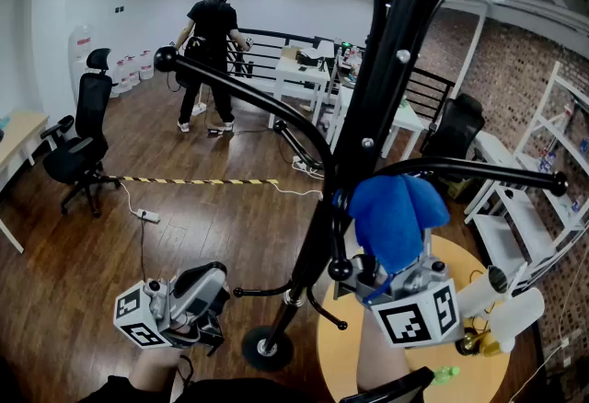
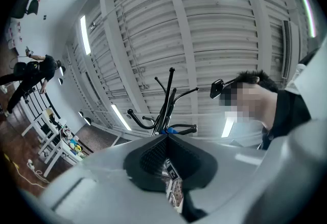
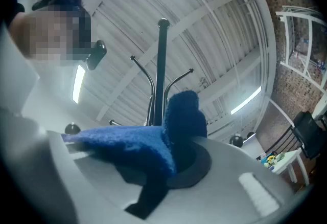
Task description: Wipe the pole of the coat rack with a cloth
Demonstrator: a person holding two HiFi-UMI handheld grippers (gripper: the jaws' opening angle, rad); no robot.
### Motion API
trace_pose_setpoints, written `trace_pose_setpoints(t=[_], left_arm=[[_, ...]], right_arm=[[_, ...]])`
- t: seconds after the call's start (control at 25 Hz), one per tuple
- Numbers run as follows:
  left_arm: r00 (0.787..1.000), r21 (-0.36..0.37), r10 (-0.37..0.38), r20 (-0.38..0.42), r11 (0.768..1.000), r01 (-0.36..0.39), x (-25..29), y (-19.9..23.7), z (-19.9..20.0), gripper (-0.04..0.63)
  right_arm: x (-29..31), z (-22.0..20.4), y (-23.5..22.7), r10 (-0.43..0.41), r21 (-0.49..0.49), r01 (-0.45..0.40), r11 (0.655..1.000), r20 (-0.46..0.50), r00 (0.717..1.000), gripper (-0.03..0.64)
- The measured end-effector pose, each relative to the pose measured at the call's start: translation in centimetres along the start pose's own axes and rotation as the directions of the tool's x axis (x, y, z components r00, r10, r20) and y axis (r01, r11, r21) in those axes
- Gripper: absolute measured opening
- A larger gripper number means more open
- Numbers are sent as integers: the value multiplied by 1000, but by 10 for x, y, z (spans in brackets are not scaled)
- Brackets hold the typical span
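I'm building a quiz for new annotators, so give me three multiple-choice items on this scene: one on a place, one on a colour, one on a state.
1. Where is the blue fluffy cloth? A in a bucket; B in the right gripper's jaws; C in a drawer.
2. What colour is the metal coat rack pole? A white; B black; C red.
3. What does the left gripper hold? A nothing; B the pole; C a second cloth.
Answers: 1 B, the jaws close on it in the right gripper view. 2 B, it shows black in the head view. 3 A, nothing sits between its jaws.
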State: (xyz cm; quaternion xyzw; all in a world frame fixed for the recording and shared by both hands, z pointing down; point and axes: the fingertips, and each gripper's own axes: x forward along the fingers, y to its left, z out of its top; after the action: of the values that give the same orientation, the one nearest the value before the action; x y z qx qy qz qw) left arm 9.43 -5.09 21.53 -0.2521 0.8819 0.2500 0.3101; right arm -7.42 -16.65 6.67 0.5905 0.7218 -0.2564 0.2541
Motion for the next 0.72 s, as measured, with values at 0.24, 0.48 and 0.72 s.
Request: trace_pose_setpoints(t=[0.24,0.48,0.72], left_arm=[[1000,-6,-17,-2,1000,17,2,2,3,-6],[998,-39,-68,-7,997,67,17,7,-8,-6],[997,-51,-79,-3,996,79,19,4,-9,-6]], right_arm=[[-7,83,-8,-32,-32,38,999,167,985,12],[-34,170,-24,-86,-72,118,990,345,935,12],[-26,140,-12,-54,-77,78,994,270,961,12]])
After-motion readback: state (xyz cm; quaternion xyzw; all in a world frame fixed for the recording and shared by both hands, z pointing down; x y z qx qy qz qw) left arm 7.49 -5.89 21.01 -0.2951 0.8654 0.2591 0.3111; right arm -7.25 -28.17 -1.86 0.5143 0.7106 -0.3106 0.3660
